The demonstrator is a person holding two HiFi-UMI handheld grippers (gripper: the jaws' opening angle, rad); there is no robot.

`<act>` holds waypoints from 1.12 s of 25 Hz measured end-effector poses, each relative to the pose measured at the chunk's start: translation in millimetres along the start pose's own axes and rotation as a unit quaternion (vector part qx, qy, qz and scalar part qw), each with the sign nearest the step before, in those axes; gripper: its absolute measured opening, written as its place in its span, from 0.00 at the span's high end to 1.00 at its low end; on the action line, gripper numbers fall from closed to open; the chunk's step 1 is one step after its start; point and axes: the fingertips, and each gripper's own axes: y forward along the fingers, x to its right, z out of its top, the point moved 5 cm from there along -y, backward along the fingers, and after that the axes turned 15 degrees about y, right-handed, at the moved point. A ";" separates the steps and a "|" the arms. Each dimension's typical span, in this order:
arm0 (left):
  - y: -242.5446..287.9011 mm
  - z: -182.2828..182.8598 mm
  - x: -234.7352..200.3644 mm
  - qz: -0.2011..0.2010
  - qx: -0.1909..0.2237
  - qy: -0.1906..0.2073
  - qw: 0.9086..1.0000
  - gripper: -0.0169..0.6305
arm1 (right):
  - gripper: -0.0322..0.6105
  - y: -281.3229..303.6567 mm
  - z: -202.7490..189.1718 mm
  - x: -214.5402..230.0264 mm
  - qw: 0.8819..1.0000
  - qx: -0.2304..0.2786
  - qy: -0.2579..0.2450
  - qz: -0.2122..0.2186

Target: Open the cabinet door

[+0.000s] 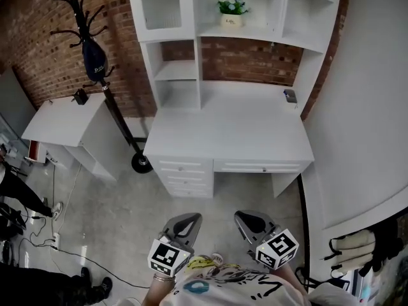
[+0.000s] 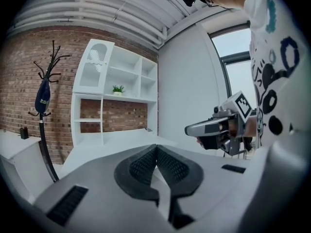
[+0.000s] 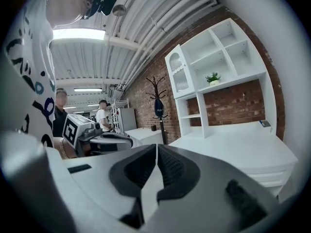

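Observation:
The cabinet door (image 1: 159, 6), white with an arched pane, is closed at the top left of the white desk hutch (image 1: 242, 37). It also shows in the left gripper view (image 2: 95, 64) and in the right gripper view (image 3: 179, 74). Both grippers hover low in the head view, well short of the desk's front edge. My left gripper (image 1: 183, 224) is shut with nothing in it, its ribbed pads pressed together (image 2: 156, 150). My right gripper (image 1: 248, 224) is shut and empty too (image 3: 156, 149). Each gripper shows beside the other: the right gripper (image 2: 214, 127), the left gripper (image 3: 104, 137).
The white desk (image 1: 229, 132) has drawers (image 1: 185, 171) at its front left, a potted plant (image 1: 231, 11) on a shelf and a small dark item (image 1: 290, 95) at the right. A black coat stand (image 1: 95, 56), a white side table (image 1: 64, 120), floor cables (image 1: 51, 234) and bystanders (image 3: 102, 113) are at the left.

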 end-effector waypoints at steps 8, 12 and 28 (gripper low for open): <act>27.6 -10.1 -39.0 0.015 -0.016 -0.014 1.000 0.95 | 0.90 45.8 23.9 30.0 1.000 -0.011 -0.003 0.016; 50.2 -18.3 -67.5 0.009 -0.021 -0.010 1.000 0.95 | 0.90 73.0 32.7 47.4 1.000 -0.003 0.005 0.009; 131.3 -15.3 -191.9 -0.025 -0.006 0.004 1.000 0.95 | 0.90 189.0 92.5 95.5 1.000 0.017 0.020 0.001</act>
